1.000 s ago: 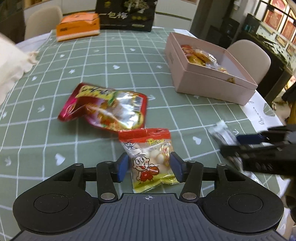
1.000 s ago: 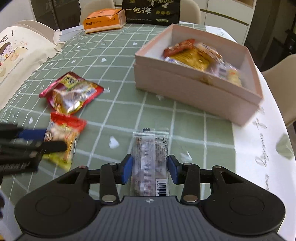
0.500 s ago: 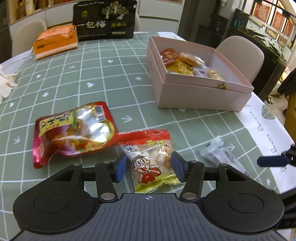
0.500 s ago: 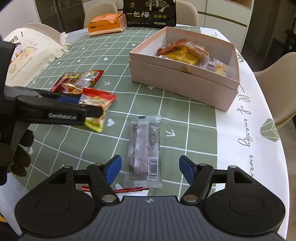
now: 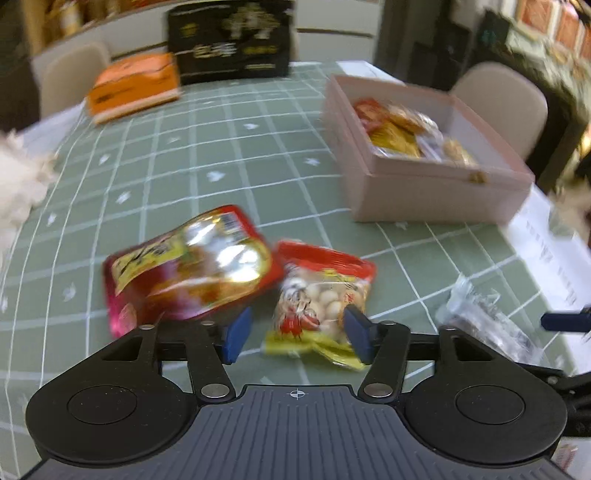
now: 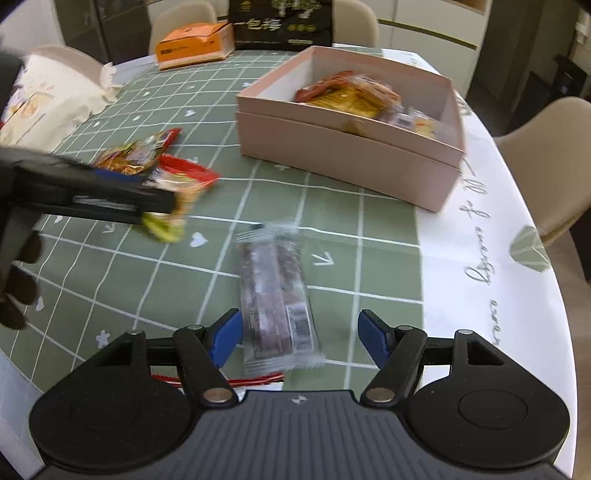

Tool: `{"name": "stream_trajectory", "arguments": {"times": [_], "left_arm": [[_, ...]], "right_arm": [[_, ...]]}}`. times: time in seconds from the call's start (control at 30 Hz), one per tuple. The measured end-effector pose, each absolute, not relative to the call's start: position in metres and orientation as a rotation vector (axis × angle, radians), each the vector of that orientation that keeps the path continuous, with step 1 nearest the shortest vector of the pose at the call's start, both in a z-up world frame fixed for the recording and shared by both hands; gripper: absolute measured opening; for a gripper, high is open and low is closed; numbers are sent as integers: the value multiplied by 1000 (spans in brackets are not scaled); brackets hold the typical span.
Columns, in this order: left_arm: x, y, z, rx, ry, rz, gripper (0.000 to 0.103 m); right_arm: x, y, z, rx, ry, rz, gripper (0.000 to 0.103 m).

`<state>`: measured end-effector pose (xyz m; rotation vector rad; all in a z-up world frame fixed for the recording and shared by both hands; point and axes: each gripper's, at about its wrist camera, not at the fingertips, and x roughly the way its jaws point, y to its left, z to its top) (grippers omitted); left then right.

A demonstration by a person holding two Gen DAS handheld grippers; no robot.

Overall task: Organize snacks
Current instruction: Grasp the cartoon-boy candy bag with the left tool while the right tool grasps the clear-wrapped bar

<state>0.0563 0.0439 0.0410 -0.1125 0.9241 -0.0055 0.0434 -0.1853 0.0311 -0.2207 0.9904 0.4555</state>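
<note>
My left gripper is open around the red-and-yellow cartoon snack bag, which lies on the green tablecloth; it also shows in the right wrist view. A larger red foil bag lies just left of it. My right gripper is open with the clear-wrapped brown bar on the table between its fingers; the bar shows in the left wrist view. The pink box with several snacks inside stands beyond.
An orange box and a black bag stand at the table's far edge. A cream cloth bag lies on the left. Chairs surround the table. A red-edged wrapper lies under my right gripper.
My left gripper has opened and let go of the cartoon snack bag, which now rests on the table. My right gripper stays open over the bar. Both views shifted slightly.
</note>
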Motion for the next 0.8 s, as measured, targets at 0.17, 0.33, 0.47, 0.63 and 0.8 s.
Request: {"name": "stream_trajectory", "arguments": {"times": [0.17, 0.33, 0.47, 0.63, 0.8], "left_arm": [[52, 51, 50, -179, 883, -56, 59], [73, 18, 38, -11, 955, -125, 62], [79, 7, 31, 22, 975, -145, 66], [90, 11, 31, -13, 980, -108, 66], [100, 13, 32, -32, 982, -112, 63]], "right_arm": [[49, -204, 26, -145, 997, 397, 70], [50, -205, 22, -125, 991, 374, 75], [47, -203, 20, -141, 985, 376, 80], [43, -200, 16, -153, 966, 367, 88], [43, -196, 12, -169, 974, 381, 103]]}}
